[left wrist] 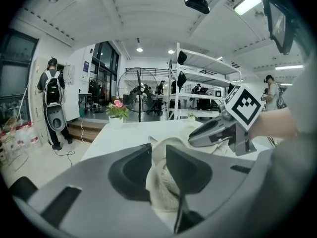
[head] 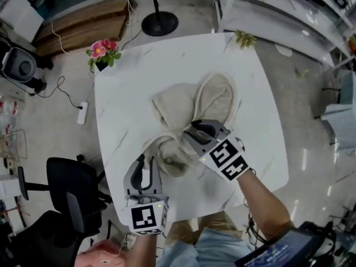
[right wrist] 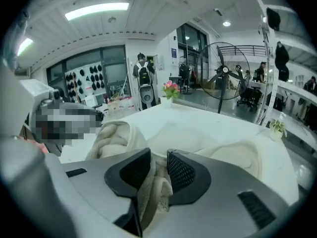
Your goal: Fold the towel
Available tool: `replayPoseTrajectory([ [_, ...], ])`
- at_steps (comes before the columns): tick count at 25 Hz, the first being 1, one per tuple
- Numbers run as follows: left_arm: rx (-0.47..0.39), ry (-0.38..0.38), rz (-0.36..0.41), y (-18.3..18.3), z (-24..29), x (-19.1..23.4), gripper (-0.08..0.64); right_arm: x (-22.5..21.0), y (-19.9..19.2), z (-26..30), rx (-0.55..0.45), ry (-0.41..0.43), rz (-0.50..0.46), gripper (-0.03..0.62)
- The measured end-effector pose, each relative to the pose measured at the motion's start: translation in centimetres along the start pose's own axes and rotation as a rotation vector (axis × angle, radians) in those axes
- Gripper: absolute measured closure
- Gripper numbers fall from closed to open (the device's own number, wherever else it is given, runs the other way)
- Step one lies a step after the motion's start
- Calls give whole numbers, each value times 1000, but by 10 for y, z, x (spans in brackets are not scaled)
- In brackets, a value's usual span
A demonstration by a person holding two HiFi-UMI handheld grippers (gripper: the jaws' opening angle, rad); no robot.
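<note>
Clamping is seen on both sides. L gripper (head: 147,161) is nipped onto a bunched fold of the towel (head: 214,96) at the cloth's 7 o'clock end. In the left gripper view its jaws are set narrow, w/ cream fabric squeezed between them. R gripper (head: 193,129) is reached in from 4 o'clock and closed on a gathered ridge near the towel's middle. In the right gripper view a thick fold is pinched between the ribbed pads (right wrist: 181,170).

Towel is lying crumpled, not flat, at the centre of the white marbled table (head: 125,93): one lobe is spread toward 12 o'clock, another is heaped toward 7.

Containers: one small pot (head: 100,65) is stood at the table's 10 o'clock corner, w/ pink flowers (head: 103,48) held in it. A small green plant (head: 245,38) is set at the 1 o'clock corner.

Room: a fan stand's round base (head: 159,23) is planted on the pale floor at approx 12 o'clock. A black office chair (head: 69,191) is parked at 8 o'clock, and shelving (head: 278,10) is seen at 2.
</note>
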State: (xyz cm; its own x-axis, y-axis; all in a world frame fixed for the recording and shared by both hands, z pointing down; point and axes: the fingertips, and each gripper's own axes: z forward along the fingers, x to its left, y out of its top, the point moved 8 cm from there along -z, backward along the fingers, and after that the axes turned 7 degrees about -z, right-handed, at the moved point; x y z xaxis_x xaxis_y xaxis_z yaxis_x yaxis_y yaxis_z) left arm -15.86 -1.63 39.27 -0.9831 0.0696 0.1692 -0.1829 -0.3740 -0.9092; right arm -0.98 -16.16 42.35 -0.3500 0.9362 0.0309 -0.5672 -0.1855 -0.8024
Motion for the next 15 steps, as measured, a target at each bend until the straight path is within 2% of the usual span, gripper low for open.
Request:
replayPoseTrajectory([
  [2,14,13,-3,-4,7,3,465,-8,3,-2,-48,26,43,467],
  [4,30,19,-5,-10,12,5,465,-12,9,-8,-88,29,44,462],
  [10,37,0,14,-10,9,5,449,2,27,-49,-148,40,-102,462],
  [15,32,-23,55,-14,4,4,434,37,32,-85,-201,103,-225,462],
])
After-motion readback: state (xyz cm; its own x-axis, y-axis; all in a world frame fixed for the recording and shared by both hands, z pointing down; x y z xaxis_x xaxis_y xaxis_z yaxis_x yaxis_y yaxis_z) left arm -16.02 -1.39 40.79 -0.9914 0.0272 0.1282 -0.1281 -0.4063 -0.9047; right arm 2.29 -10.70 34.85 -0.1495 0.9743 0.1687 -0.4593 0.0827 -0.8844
